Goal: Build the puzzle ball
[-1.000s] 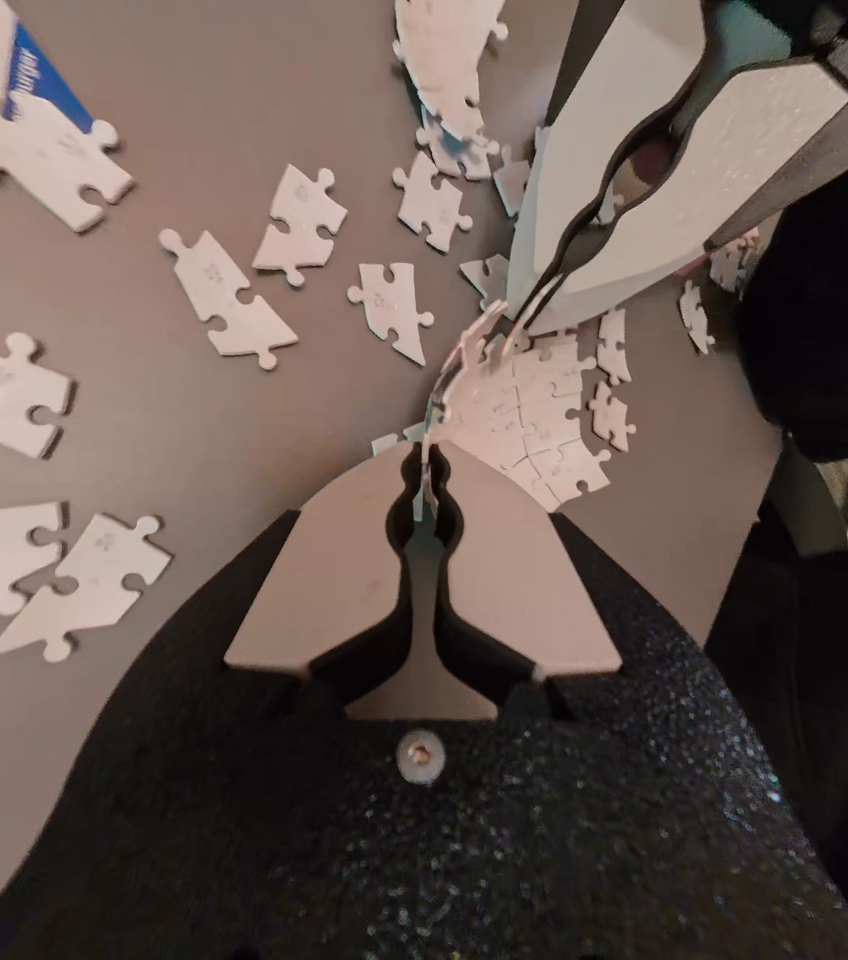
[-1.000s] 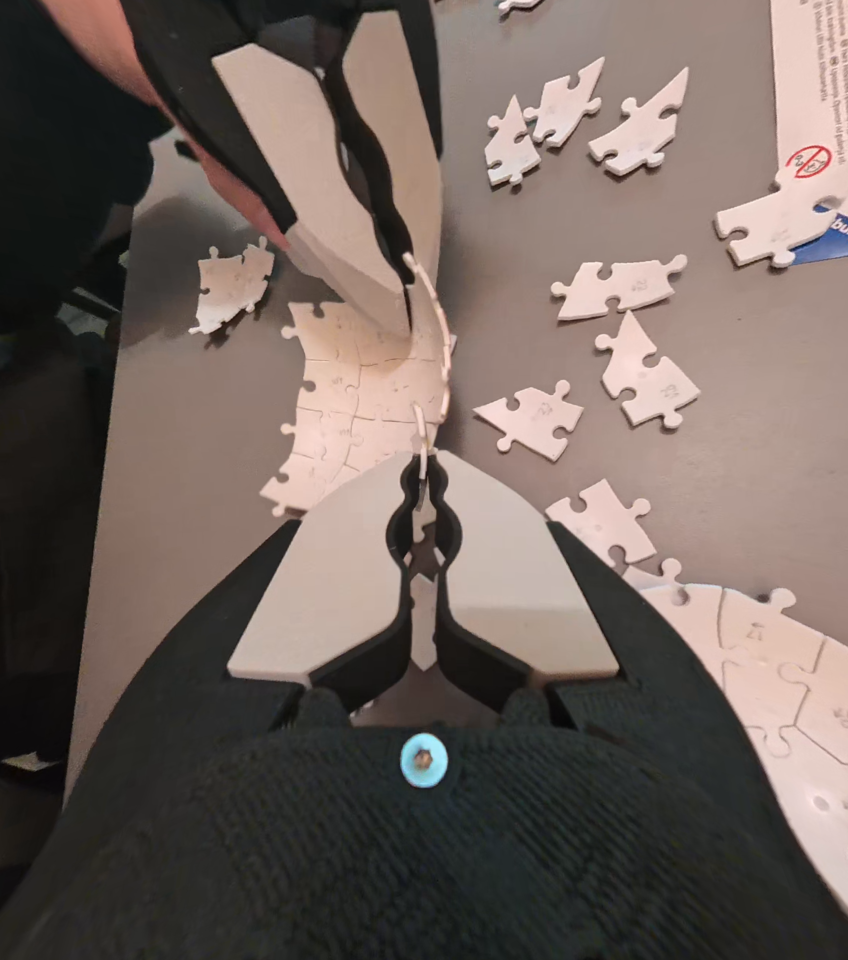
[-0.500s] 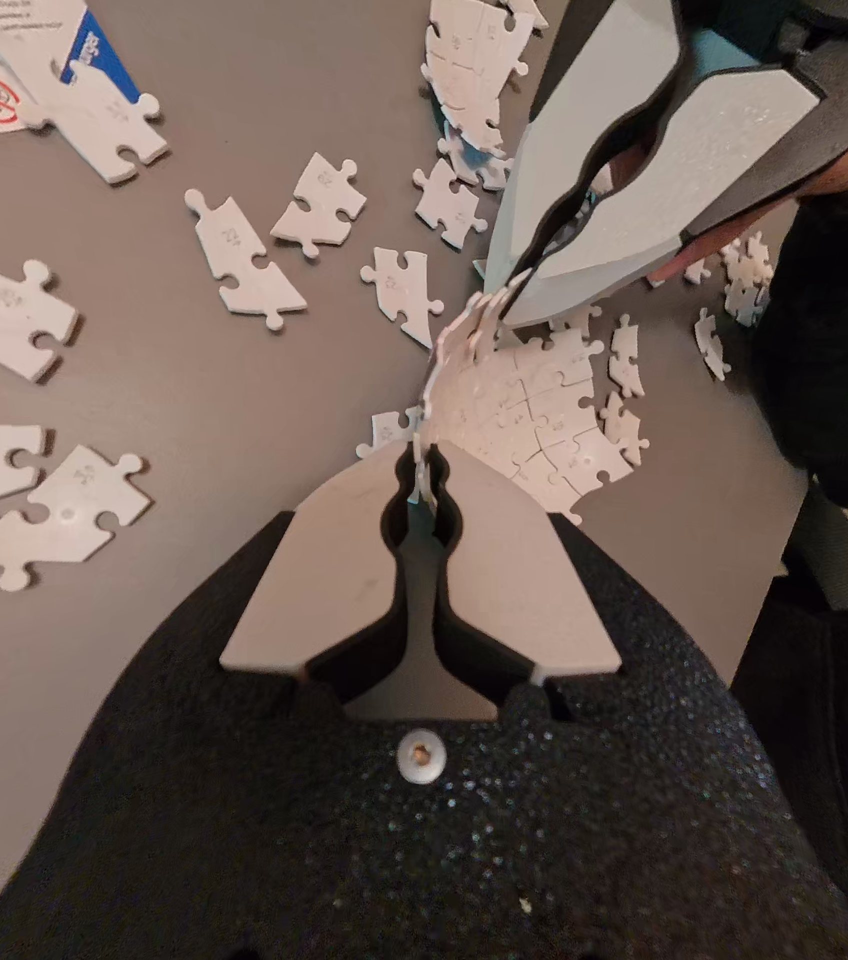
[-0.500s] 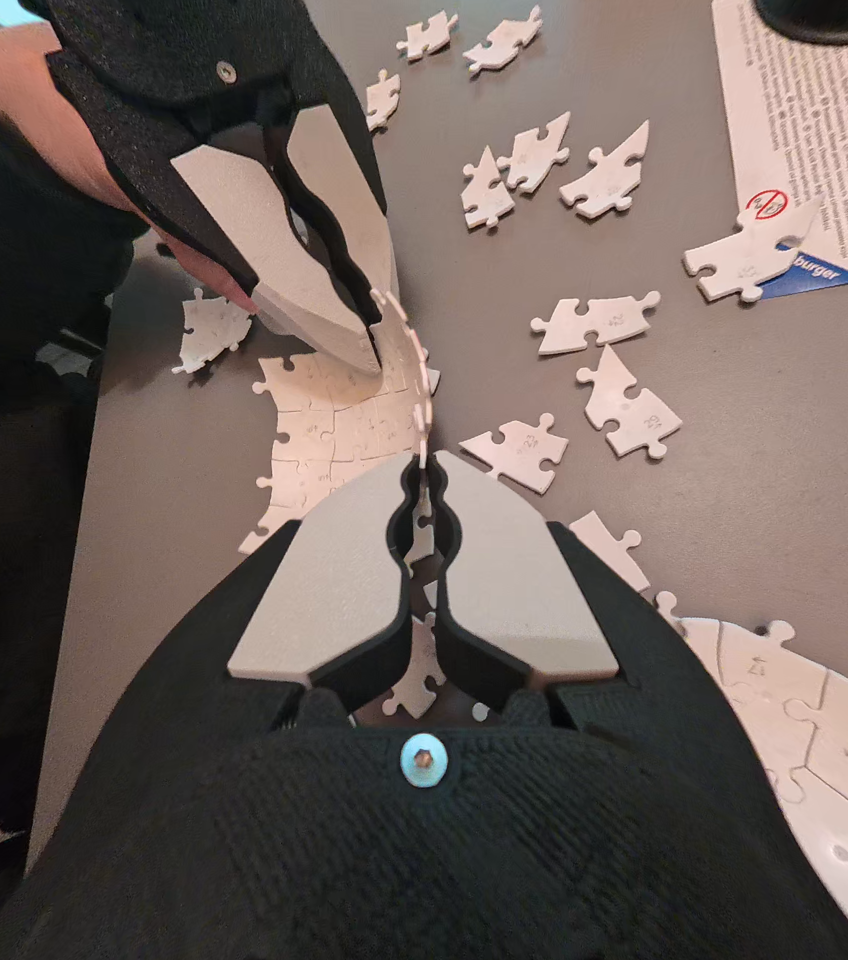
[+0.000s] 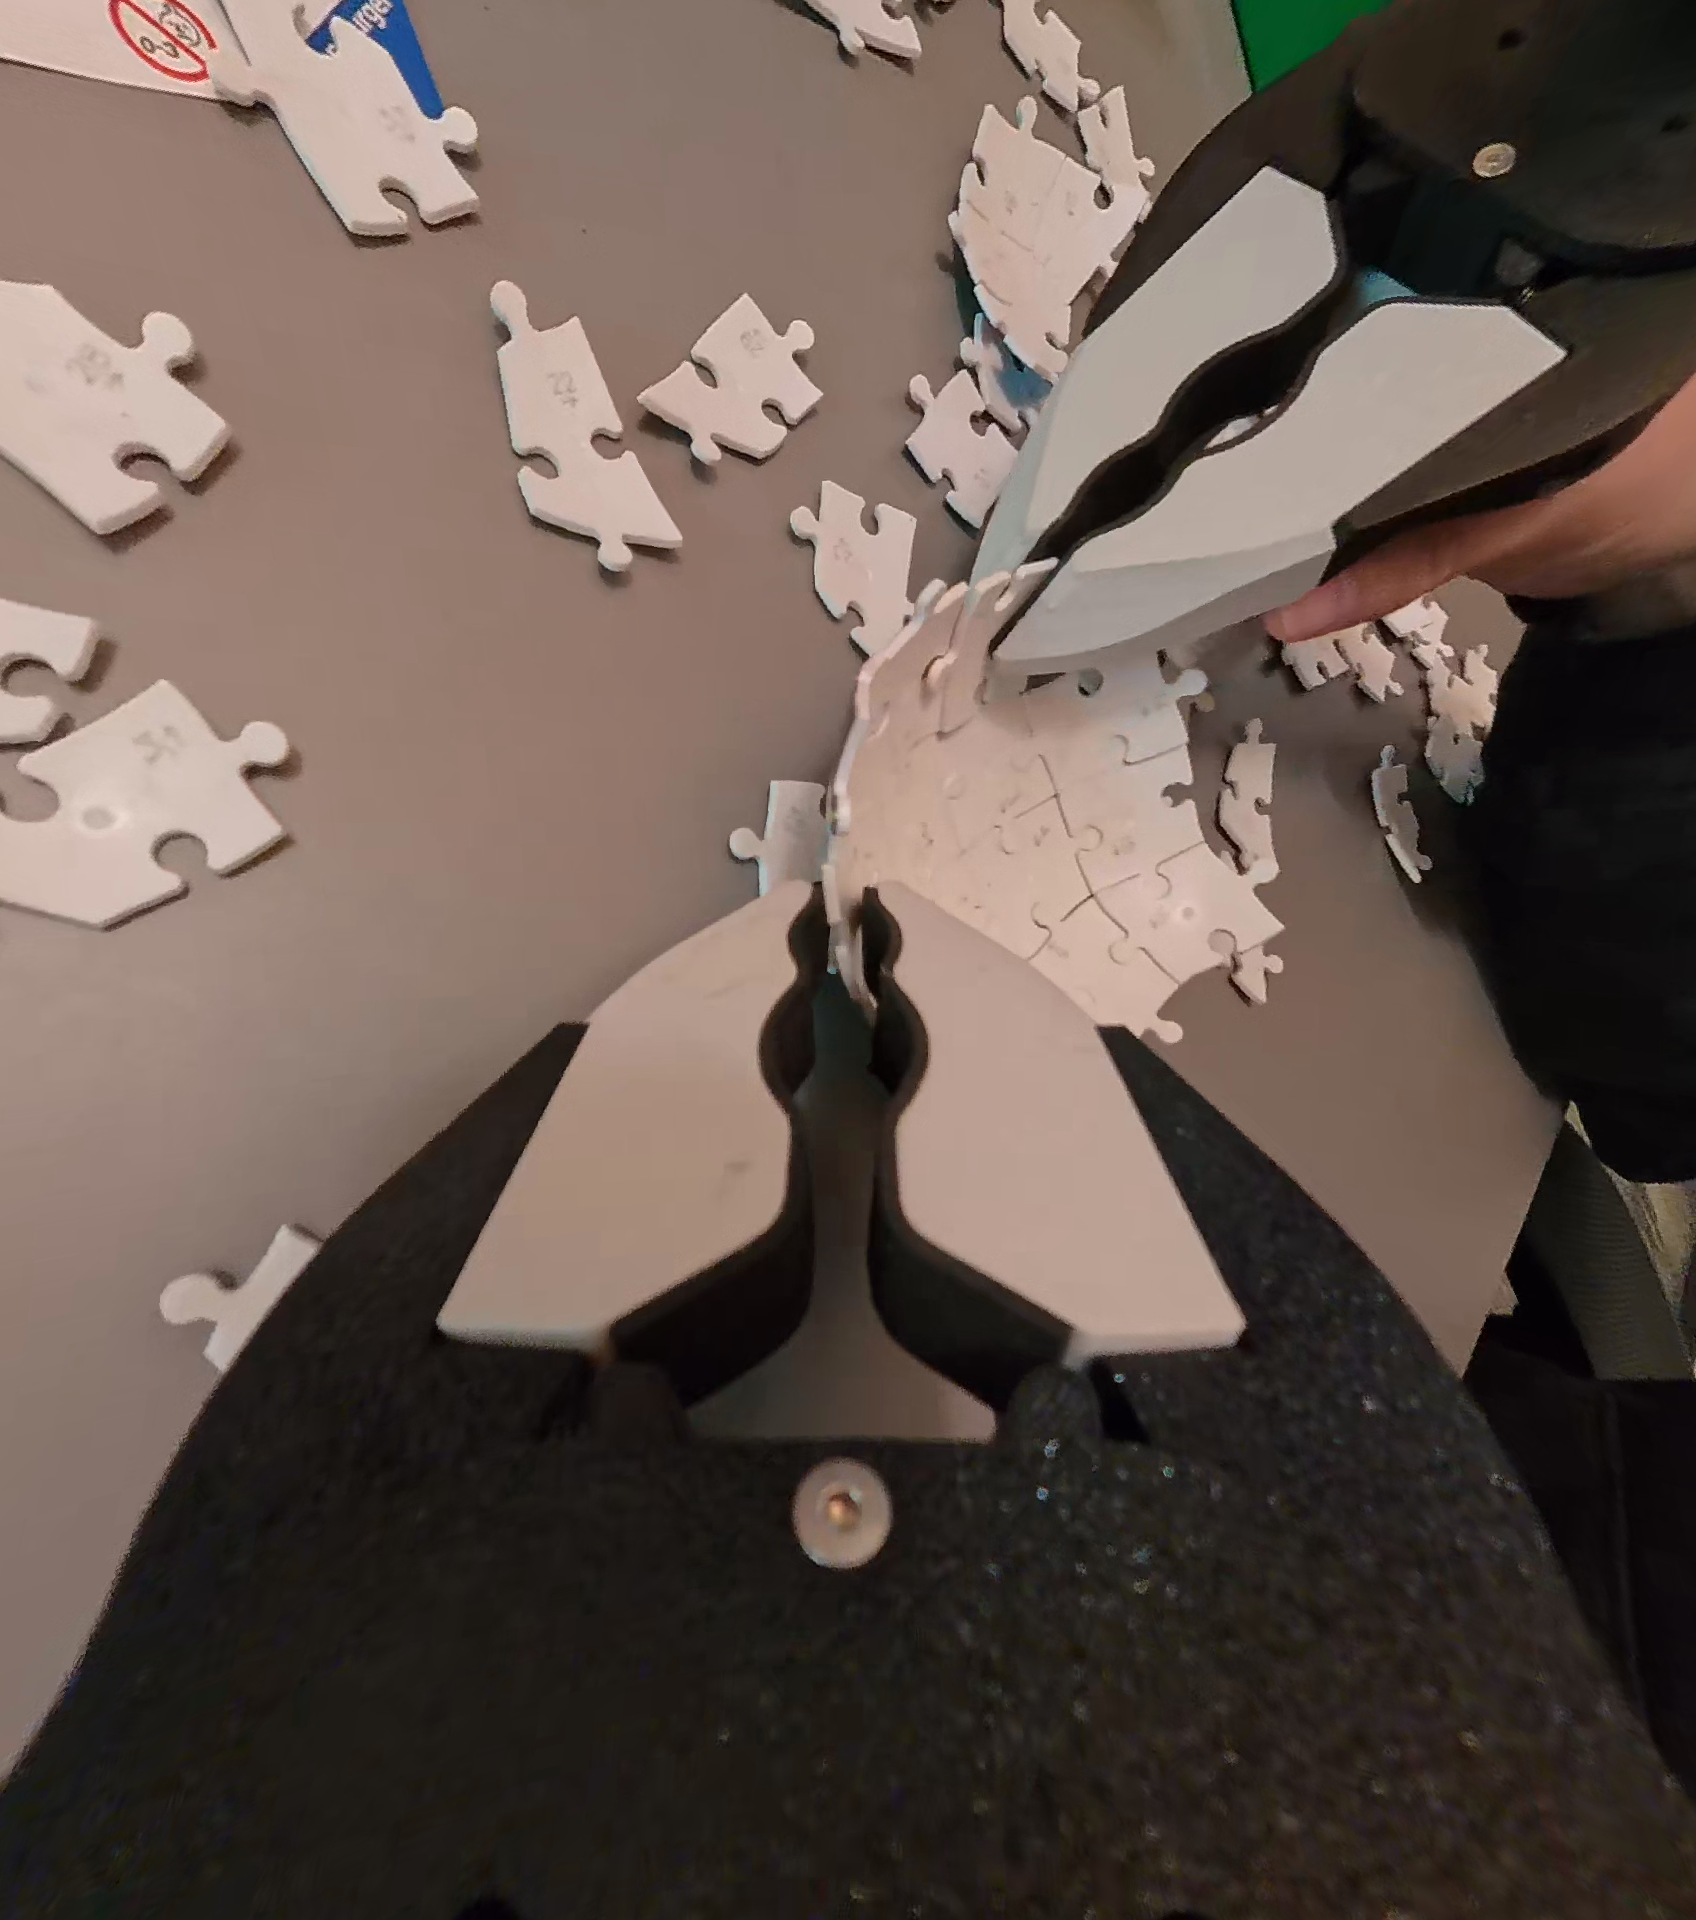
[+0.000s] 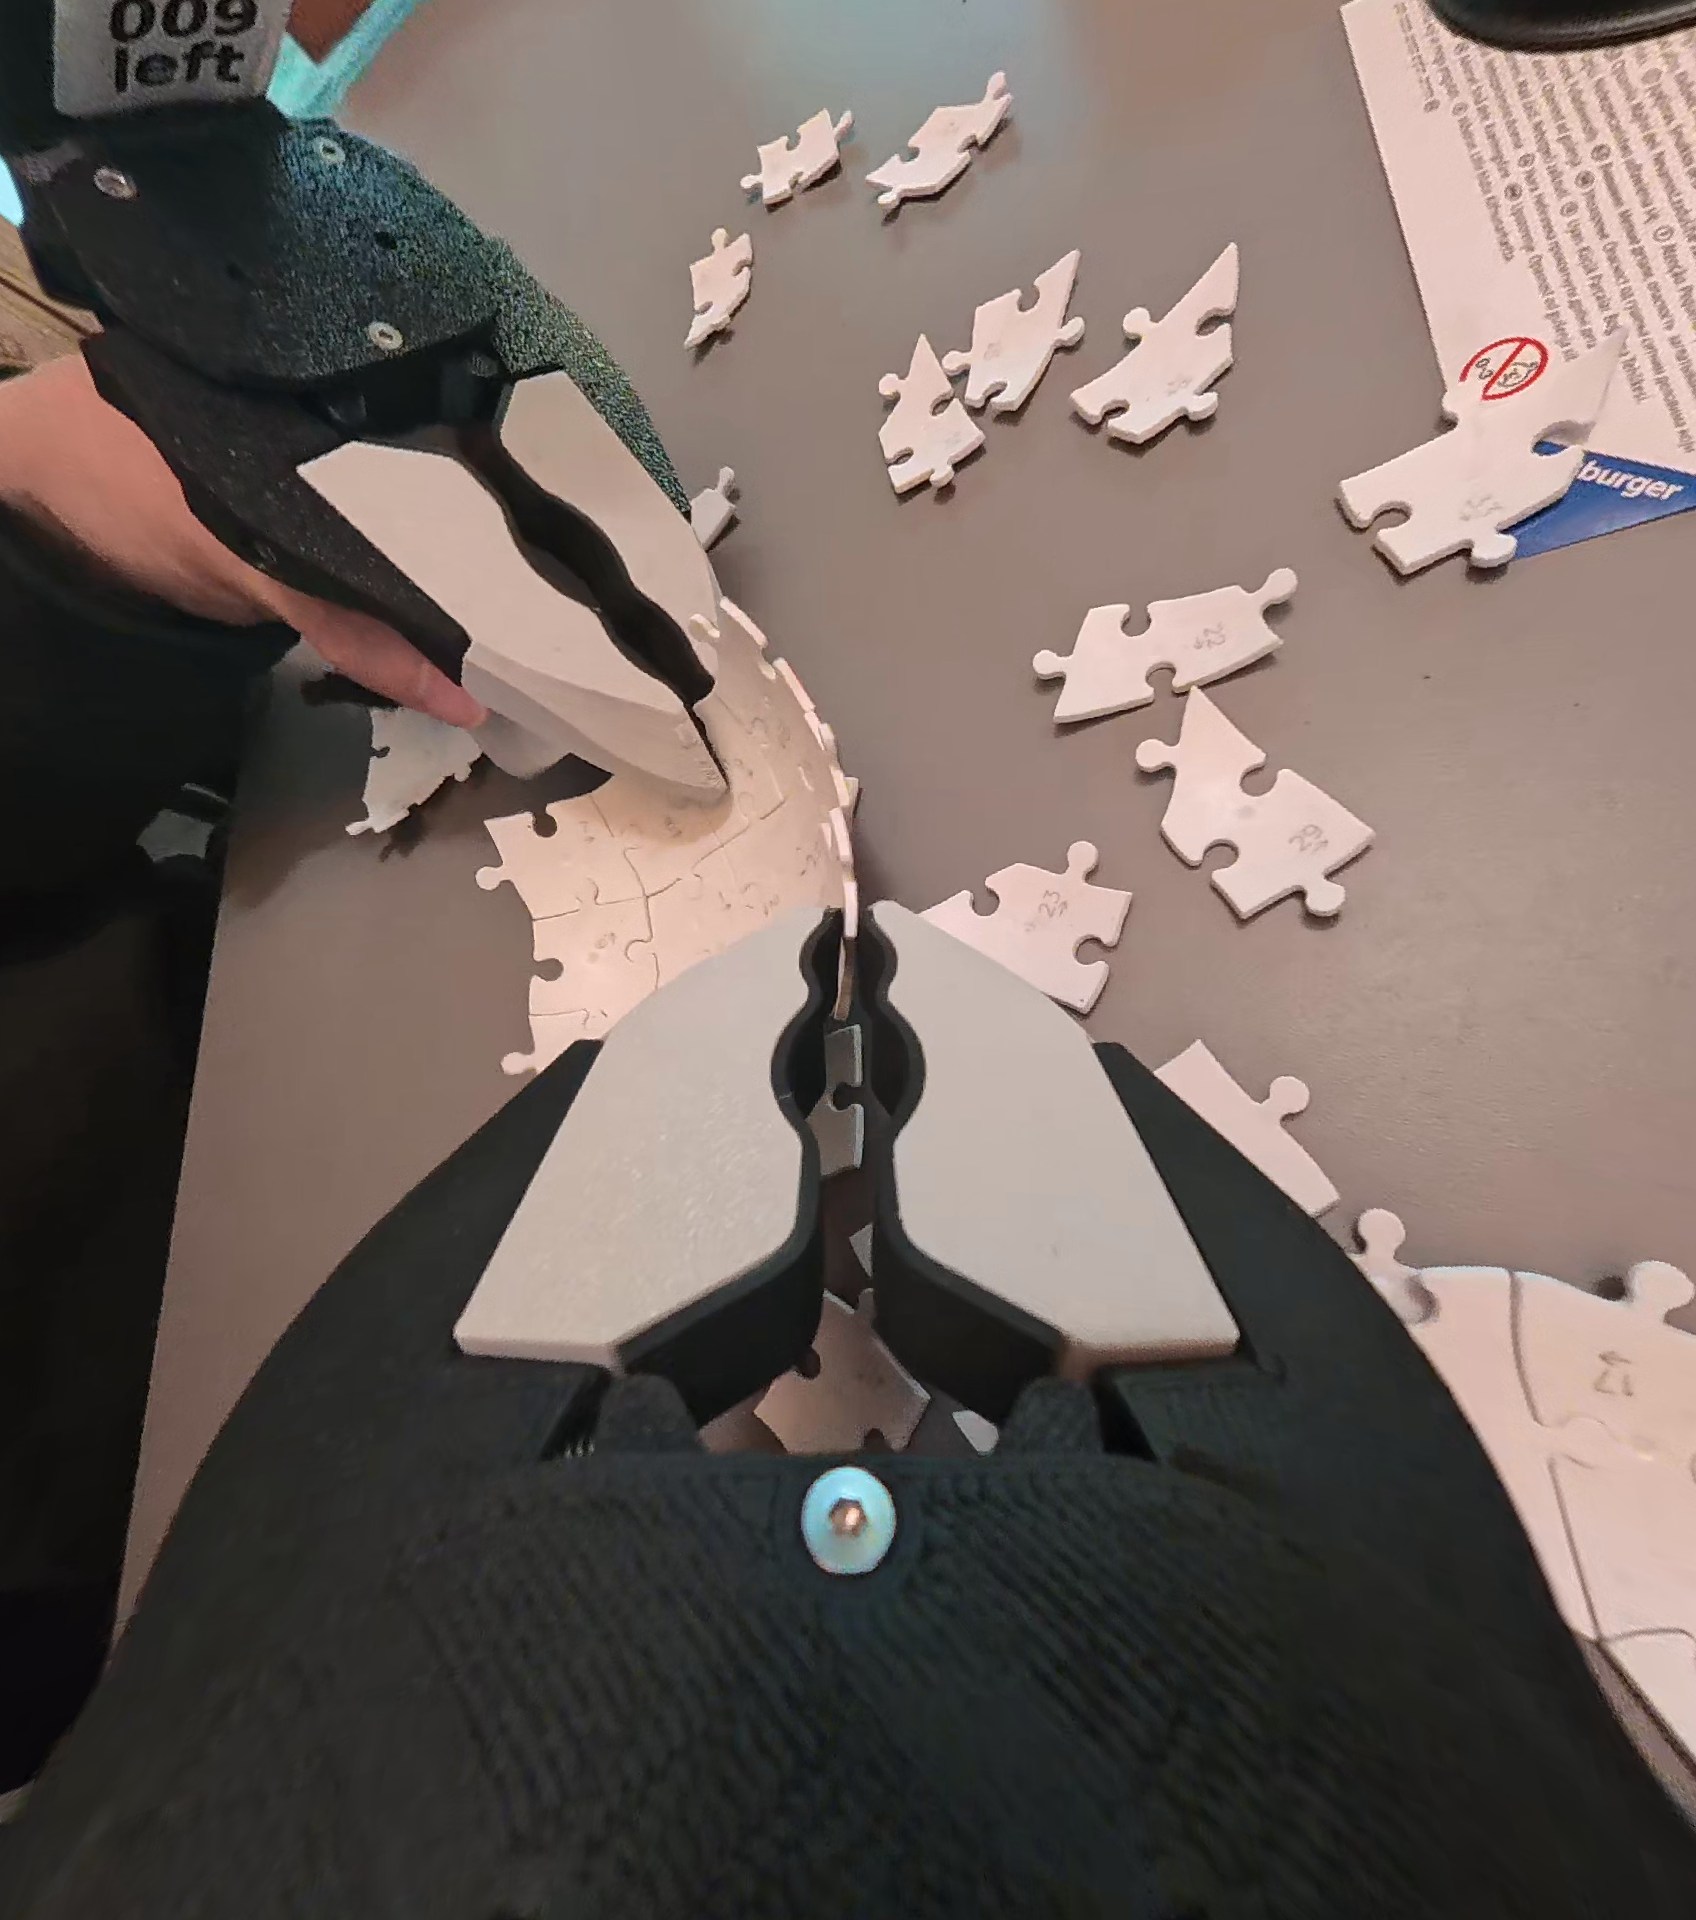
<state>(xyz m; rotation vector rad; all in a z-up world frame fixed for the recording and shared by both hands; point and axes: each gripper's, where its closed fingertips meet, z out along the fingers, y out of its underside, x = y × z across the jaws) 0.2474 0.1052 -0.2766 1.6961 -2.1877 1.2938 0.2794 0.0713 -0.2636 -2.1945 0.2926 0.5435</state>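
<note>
Both grippers grip one curved white assembly of interlocked puzzle pieces (image 5: 1020, 821), a bowl-like shell standing on its edge on the matte grey surface (image 5: 387, 665). The left gripper (image 5: 849, 920) has its fingers closed nearly together on the near rim of the shell, the thin white edge pinched between the wavy black pads. The right gripper (image 6: 852, 940) has its fingers likewise closed on the rim at the opposite end, pads pressing a thin piece edge. Each gripper has two pale grey, smooth wedge fingers set in a rough black grainy body.

The pieces are flat-faced, matte white, thick-cut, with rounded knobs and sockets; faint small markings show on their faces. The shell counts roughly a dozen joined pieces, though the exact number is hard to fix from the curved view. A second joined white assembly (image 6: 1675, 1475) lies flat at the right gripper's lower right. About ten loose pieces (image 6: 1249, 821) lie scattered on the surface beyond the shell, one just beside the right fingers. One printed white leaflet (image 6: 1592, 208) with a blue corner lies at the far edge, a single piece (image 6: 1446, 499) resting on it. A bare hand (image 6: 158, 520) with a dark sleeve holds the left gripper.
</note>
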